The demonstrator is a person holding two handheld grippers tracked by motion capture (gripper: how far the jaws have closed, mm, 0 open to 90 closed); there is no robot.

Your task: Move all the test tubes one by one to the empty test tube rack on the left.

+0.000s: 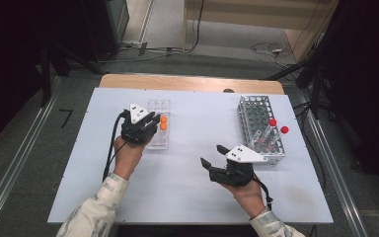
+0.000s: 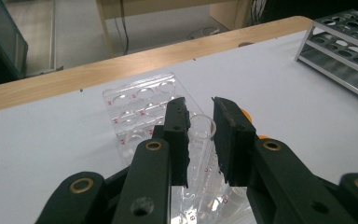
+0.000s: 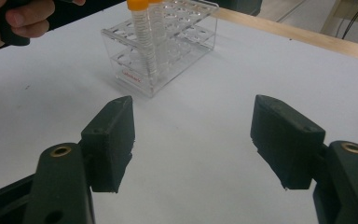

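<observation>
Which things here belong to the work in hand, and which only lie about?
In use: left gripper, shut on open clear plastic tube; clear plastic rack; orange-capped tubes.
Lying about: metal wire rack; red-capped tubes; right gripper, open.

The rack (image 2: 142, 105) under the left gripper (image 2: 200, 135) is made of clear, glossy plastic, and the open tube (image 2: 200, 128) between the matt black, rough-edged pads looks the same. The second rack (image 1: 261, 129) is formed of bright perforated metal. The table (image 1: 197, 173) is covered by a smooth, matt, pale sheet, edged with wood.
</observation>
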